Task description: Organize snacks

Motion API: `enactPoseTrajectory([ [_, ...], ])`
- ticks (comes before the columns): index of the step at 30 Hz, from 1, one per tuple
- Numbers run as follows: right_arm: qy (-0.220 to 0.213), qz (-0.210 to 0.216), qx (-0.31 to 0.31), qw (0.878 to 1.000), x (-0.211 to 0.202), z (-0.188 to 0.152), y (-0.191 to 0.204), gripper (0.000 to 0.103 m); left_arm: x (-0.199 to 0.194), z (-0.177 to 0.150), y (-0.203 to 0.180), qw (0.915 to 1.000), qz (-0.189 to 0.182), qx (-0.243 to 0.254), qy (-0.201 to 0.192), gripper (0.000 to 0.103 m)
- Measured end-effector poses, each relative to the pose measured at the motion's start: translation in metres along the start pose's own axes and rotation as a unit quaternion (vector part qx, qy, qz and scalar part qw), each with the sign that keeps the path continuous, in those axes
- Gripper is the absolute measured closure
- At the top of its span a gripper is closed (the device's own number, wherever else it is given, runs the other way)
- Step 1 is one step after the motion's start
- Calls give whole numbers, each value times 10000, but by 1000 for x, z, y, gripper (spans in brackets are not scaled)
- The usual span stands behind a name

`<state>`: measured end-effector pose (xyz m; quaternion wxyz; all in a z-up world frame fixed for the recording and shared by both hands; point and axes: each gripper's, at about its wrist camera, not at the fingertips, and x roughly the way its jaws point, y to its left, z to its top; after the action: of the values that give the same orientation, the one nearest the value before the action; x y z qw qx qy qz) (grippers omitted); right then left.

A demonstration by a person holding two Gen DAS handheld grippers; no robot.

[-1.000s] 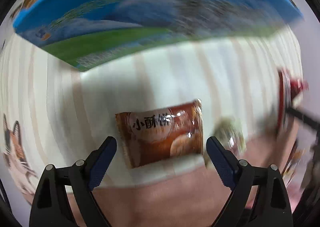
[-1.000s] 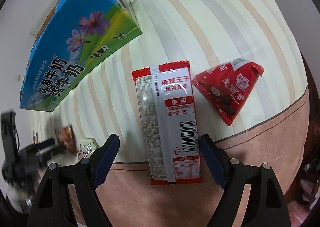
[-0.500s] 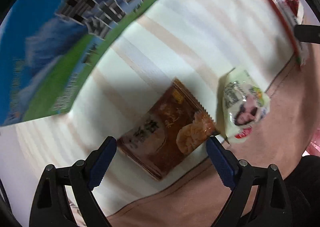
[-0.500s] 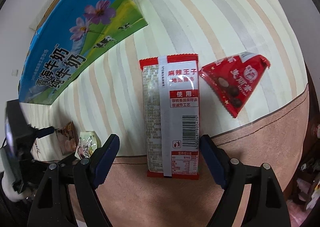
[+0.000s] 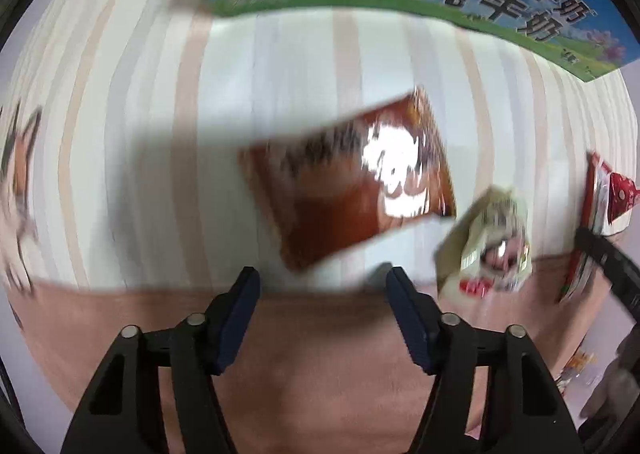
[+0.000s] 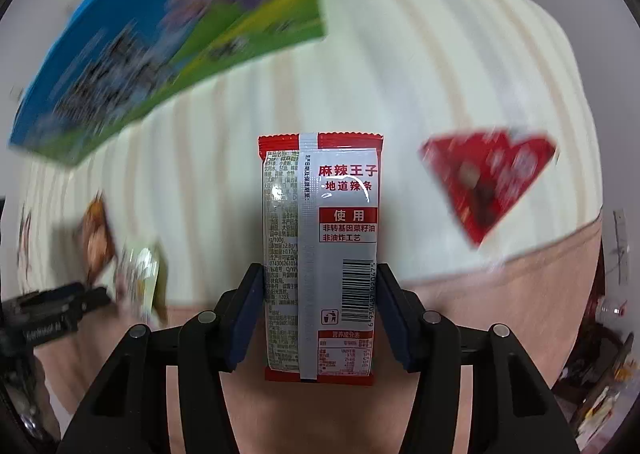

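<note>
Snacks lie on a striped cloth (image 6: 460, 66). Since a second ago both claws' jaws have been closing. The right gripper (image 6: 320, 294) now clamps the red-and-silver spicy-strip packet (image 6: 320, 238) at centre frame, pads on both long edges, barcode side up. The left gripper (image 5: 322, 282) stands narrowed but released, its tips just below the brown biscuit packet (image 5: 348, 182), which lies tilted and blurred at centre. A red triangular packet (image 6: 488, 182) lies at right, a milk carton (image 6: 168, 46) upper left.

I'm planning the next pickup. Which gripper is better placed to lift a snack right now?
Right. The right gripper has just closed, pads against both edges of the red-and-silver spicy-strip packet. The left gripper, also closing, holds nothing; the brown biscuit packet lies beyond its fingertips.
</note>
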<state>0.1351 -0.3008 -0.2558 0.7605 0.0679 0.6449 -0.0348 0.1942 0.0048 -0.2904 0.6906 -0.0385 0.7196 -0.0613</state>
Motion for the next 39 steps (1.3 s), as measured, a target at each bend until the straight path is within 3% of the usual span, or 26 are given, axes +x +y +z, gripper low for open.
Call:
enactPoseTrajectory([
  [1,64,22,-82,9999,1,-7,4,45,0,-5,2,10000,-4,-48,-6,50],
  [5,364,196,-196,9990,5,-38,11,45,-2,-27,-3,9999,-153,43,0,49],
  [9,411,414,55,9983,7,-48,6,38,-31,-22,-31,9973,78,447,-582,48],
  [11,493,509,130,9974,11,-46,3,32,-43,-26,-57,9900,396,1052,-849,33],
  [14,588,527,141,9968,19,-37,2,25,-38,-3,-84,9729,811,1942,-959,31],
  [19,647,432,138,9969,25,-32,10,18,-3,24,-112,9415,1085,3182,-232,31],
  [22,665,407,133,9969,30,-30,17,18,23,37,-125,9331,1212,3384,30,31],
  [24,650,405,102,9970,33,-30,21,18,26,42,-127,9421,1088,3171,-2,31],
  [25,634,396,95,9972,35,-29,24,21,25,48,-122,9480,1026,3013,-24,36],
  [28,487,344,80,9982,32,-36,25,37,16,57,-100,9793,683,1907,35,40],
  [30,428,372,74,9984,27,-41,23,45,10,58,-79,9906,369,1312,101,40],
  [35,537,563,5,9970,25,-64,23,45,13,18,-52,9994,210,261,113,41],
  [39,767,747,-127,9942,27,-88,31,45,19,-8,-36,9993,-87,-208,294,41],
])
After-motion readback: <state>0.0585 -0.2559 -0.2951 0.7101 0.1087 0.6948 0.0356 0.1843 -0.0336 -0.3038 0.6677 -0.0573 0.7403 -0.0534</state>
